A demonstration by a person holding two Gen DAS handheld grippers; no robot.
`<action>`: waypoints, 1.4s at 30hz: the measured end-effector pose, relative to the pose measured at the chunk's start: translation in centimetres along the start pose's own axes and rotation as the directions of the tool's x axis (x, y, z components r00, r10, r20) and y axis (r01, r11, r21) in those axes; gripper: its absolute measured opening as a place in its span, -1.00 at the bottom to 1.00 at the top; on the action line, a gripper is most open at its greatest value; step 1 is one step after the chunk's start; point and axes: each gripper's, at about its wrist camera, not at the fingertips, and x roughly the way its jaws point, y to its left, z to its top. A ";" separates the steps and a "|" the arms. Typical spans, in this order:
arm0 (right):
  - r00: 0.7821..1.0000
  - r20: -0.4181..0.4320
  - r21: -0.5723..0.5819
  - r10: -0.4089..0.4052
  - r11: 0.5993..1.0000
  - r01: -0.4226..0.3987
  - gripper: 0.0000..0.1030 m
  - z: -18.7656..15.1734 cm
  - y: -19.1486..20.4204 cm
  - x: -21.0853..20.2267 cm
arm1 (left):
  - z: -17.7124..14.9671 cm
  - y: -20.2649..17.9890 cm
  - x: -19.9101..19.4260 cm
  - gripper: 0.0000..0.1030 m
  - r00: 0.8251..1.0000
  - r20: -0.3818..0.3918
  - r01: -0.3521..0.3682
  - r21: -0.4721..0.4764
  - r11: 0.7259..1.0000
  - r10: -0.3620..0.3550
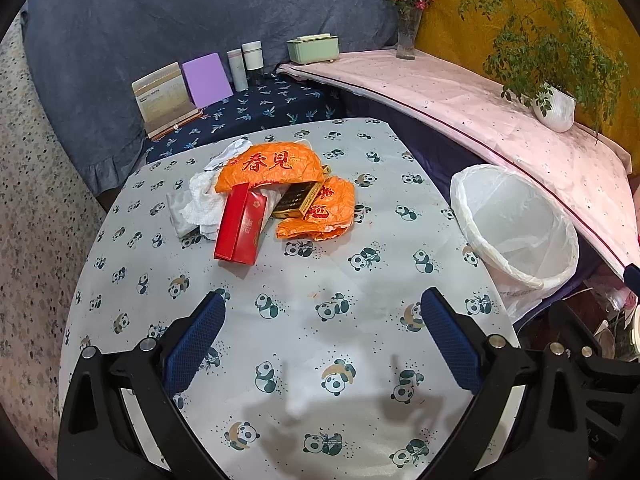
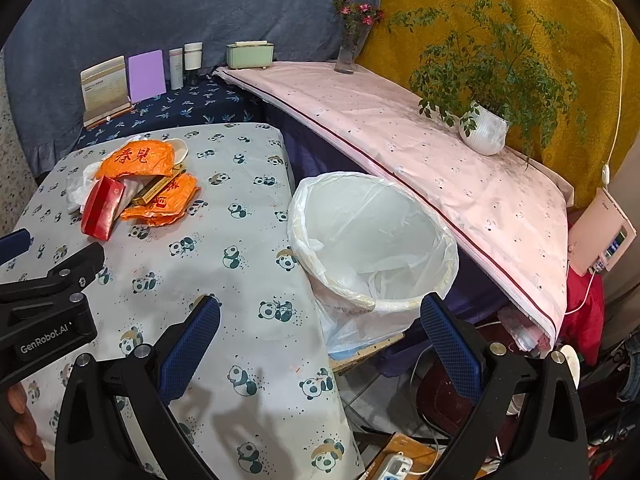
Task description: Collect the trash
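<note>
Trash heap on the panda cloth (image 1: 304, 320); both claws wide, holding nothing.
Left gripper (image 1: 322, 312) faces red box (image 1: 240, 226) at 11 o'clock; right gripper (image 2: 320, 316) faces lined bin (image 2: 372, 240) at 12.

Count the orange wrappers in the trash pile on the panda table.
2. One large orange wrapper lies on top at the back of the pile; a smaller orange wrapper lies at the pile's right front, partly under the dark box. More may be hidden underneath.

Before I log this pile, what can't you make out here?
- Tissues: partly under the orange wrappers and red box, both views.
- Dark box: print too small.
- Bin: floor hidden by its liner, left view.
</note>
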 end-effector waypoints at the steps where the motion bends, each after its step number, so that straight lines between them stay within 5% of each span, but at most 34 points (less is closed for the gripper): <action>1: 1.000 0.003 0.002 -0.003 1.000 0.003 0.86 0.1 0.1 0.0 | 0.1 0.1 0.1 0.82 1.000 -0.001 -0.001 0.001 1.000 0.001; 15: 0.999 0.032 0.031 0.016 0.999 -0.017 0.86 2.1 2.8 2.2 | 1.8 6.0 5.7 0.83 1.000 -0.026 -0.017 -0.035 0.999 0.016; 28: 0.992 0.001 -0.005 0.123 0.992 -0.123 0.86 6.0 10.3 8.9 | 4.1 11.9 13.8 0.80 0.996 -0.084 -0.030 -0.078 0.996 0.024; 36: 0.982 -0.044 -0.016 0.186 0.982 -0.186 0.68 8.9 14.6 14.2 | 4.0 12.4 16.1 0.16 0.990 -0.135 0.032 -0.080 0.996 -0.043; 38: 0.974 -0.069 0.001 0.216 0.976 -0.217 0.54 9.3 15.3 15.5 | 4.0 12.5 16.6 -0.19 0.986 -0.152 0.051 -0.088 0.995 -0.064; 42: 0.955 -0.133 0.017 0.267 0.964 -0.267 0.23 9.2 16.5 18.1 | 3.7 12.7 17.0 -0.52 0.983 -0.166 0.062 -0.100 0.993 -0.078</action>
